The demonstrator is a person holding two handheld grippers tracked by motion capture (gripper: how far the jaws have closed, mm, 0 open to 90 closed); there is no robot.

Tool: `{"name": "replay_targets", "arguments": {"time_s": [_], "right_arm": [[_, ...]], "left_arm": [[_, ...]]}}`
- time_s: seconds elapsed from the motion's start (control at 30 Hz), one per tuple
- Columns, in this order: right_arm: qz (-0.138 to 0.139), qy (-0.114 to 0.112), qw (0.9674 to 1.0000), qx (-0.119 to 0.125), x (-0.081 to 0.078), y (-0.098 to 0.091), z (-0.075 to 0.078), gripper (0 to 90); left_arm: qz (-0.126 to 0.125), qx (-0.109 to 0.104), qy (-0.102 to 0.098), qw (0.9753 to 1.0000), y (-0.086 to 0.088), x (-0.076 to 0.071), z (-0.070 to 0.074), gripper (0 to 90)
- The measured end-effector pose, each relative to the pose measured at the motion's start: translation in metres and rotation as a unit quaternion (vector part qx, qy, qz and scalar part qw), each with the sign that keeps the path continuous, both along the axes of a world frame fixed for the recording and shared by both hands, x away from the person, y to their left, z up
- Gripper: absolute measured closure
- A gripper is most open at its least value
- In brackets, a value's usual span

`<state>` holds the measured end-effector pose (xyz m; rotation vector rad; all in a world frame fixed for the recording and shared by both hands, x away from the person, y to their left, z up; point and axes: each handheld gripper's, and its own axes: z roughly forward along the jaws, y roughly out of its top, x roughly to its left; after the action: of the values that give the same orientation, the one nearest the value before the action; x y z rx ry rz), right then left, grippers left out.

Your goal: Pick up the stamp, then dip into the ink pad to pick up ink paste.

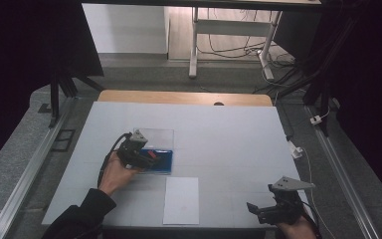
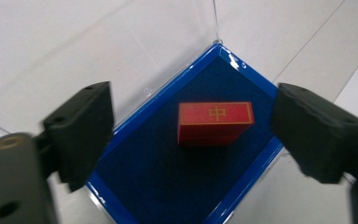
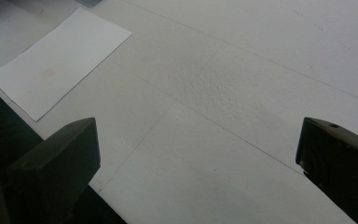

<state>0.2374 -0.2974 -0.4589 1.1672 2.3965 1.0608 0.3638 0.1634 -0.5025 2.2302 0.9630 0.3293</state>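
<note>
Left gripper (image 2: 191, 135) is hanging over the tray (image 2: 121, 135), pointing down into it. My jaws are standing apart, one on each side of the red block (image 2: 215, 122), with clear gaps to both; the pads are not touching it. Nothing is being grasped.

The block is lying on the dark blue lining, nearer the tray's far end as the left gripper view frames it. It is flat, with a gold-lined top face bearing a gold character. It is not touching the blue rim. A clear wall (image 2: 135, 56) is rising from the tray's edge, and the white table is showing through it.

In the high view the left gripper (image 1: 146, 158) is sitting over the tray's (image 1: 164, 171) left part, my left hand (image 1: 115, 175) behind it and the dark sleeve (image 1: 82, 216) coming in from the bottom left. The tray is lying left of centre on the white table (image 1: 229, 134). The block (image 1: 150, 154) is showing there as a small red patch by the jaws.

A paper sheet (image 1: 181, 200) is lying just in front of the tray, near the table's front edge, apart from it.

Right gripper (image 1: 261, 213) is resting at the front right corner of the table, well apart from tray and sheet. Its jaws are standing wide and released, with bare table (image 3: 242, 93) between them. In the right gripper view the sheet (image 3: 58, 58) is lying off to the upper left.
</note>
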Motion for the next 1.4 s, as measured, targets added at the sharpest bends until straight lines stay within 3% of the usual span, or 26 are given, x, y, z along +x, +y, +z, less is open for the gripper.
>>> {"name": "replay_targets", "arguments": {"time_s": [0.23, 0.47, 0.7, 1.03, 1.27, 1.4], "right_arm": [[0.001, 0.000, 1.0000, 0.000, 0.000, 0.000, 0.000, 0.0], [0.001, 0.000, 1.0000, 0.000, 0.000, 0.000, 0.000, 0.0], [0.002, 0.001, 1.0000, 0.000, 0.000, 0.000, 0.000, 0.0], [0.003, 0.000, 1.0000, 0.000, 0.000, 0.000, 0.000, 0.1], [0.005, 0.000, 1.0000, 0.000, 0.000, 0.000, 0.000, 0.0], [0.005, 0.000, 1.0000, 0.002, 0.000, 0.000, 0.000, 0.1]], "left_arm": [[-0.015, 0.017, 0.008, 0.9997, -0.004, 0.000, 0.000, 35.9], [-0.023, 0.009, 0.016, 0.9996, -0.002, -0.002, 0.002, 57.2], [-0.020, 0.020, 0.012, 0.9995, -0.004, -0.003, 0.004, 58.2], [-0.017, -0.008, 0.001, 0.9998, -0.001, -0.007, 0.018, 58.1], [-0.018, -0.015, -0.004, 0.9997, 0.000, -0.010, 0.024, 58.2], [-0.014, -0.005, -0.008, 0.9999, -0.002, -0.012, 0.022, 58.2]]}}
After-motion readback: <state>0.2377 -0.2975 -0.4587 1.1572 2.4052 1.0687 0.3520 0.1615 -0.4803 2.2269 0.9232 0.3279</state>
